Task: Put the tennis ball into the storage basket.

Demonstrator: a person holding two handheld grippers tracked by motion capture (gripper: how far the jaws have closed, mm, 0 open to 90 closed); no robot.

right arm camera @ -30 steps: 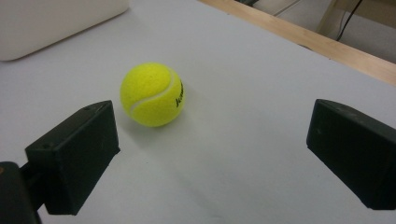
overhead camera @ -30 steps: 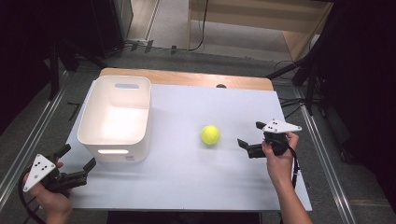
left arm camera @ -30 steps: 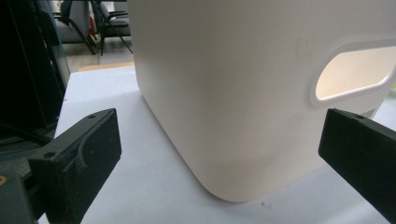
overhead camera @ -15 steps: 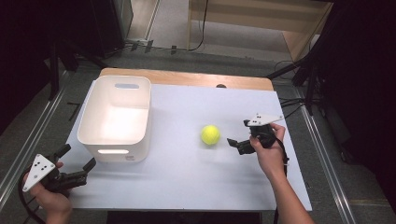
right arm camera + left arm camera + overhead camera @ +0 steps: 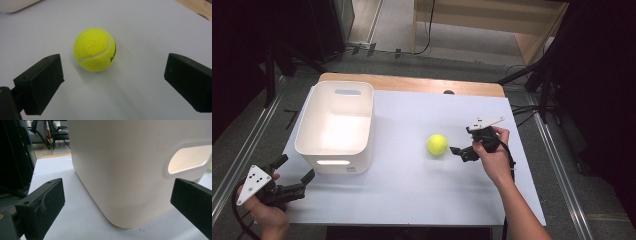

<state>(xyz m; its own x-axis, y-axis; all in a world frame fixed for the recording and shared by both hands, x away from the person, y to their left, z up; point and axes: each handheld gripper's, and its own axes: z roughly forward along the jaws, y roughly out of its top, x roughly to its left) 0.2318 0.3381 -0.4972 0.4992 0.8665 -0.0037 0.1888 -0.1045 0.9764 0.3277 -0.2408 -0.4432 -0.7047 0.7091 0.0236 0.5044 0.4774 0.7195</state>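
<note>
- I have the tennis ball (image 5: 437,144) lying alone on the white bench (image 5: 412,190), right of the white bin (image 5: 337,125) and well apart from it.
- My right hand-held gripper (image 5: 458,150) sits just beside the ball on its right, low over the bench, jaws spread wide and nothing between them.
- In the right gripper view the ball (image 5: 95,49) lies ahead of the two black jaws, a little left of the midline, so I judge the approach needs a small correction before closing.
- I expect the ball to be light, with a fuzzy felt cover that gives the pads good friction; slipping out looks unlikely.
- It should be springy rather than stiff: a firm squeeze will dent it slightly and it will push back, but it isn't fragile.
- The real trouble, I think, is rolling. A round ball on a smooth surface will run off if one jaw nudges it first.
- I would take it across its widest part, one pad on each side at mid-height, both pads meeting it together.
- My left hand-held gripper (image 5: 292,182) rests near the front left corner of the bench, jaws spread and empty, pointed at the near wall of the bin (image 5: 130,170), close to the handle slot (image 5: 187,160).
</note>
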